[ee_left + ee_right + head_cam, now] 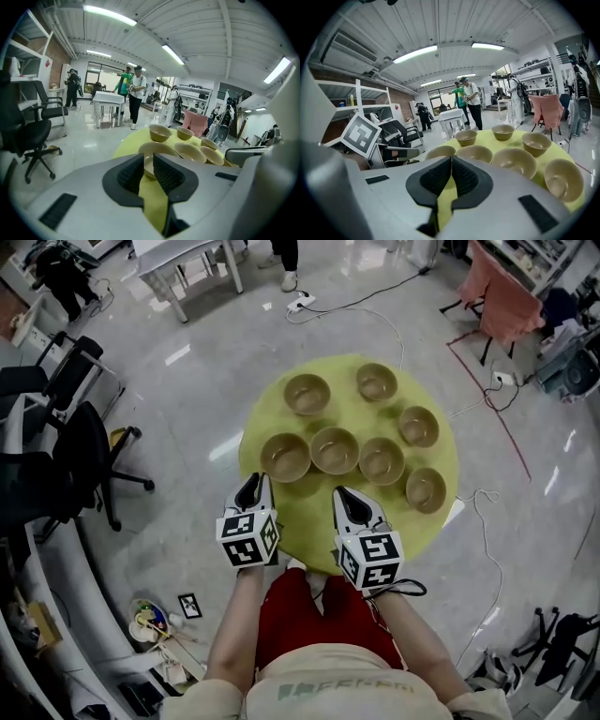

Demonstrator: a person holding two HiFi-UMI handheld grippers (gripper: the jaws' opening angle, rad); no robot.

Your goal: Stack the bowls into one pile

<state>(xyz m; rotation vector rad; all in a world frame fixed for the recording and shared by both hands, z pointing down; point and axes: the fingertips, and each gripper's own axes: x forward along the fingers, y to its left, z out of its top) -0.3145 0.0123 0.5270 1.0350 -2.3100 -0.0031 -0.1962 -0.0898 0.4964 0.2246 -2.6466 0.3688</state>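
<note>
- Nothing is stacked yet: seven bowls [382, 459] stand mouth up on the round yellow bench [302, 517], none inside another, four in a near row and three behind
- My left gripper [253, 484] hangs over the near edge of the bench, its jaws only a narrow slit apart with nothing in them, aimed at the left bowl [285, 457] of the near row
- My right gripper [346, 495] hangs beside it, jaws pressed together and empty, just short of the mid bowl [335, 449]
- I judge this to be the start, before the first pick
- Next I need to spread the left jaws wider, bite the left bowl's rim squarely, lift it clear and lower it into the mid bowl
</note>
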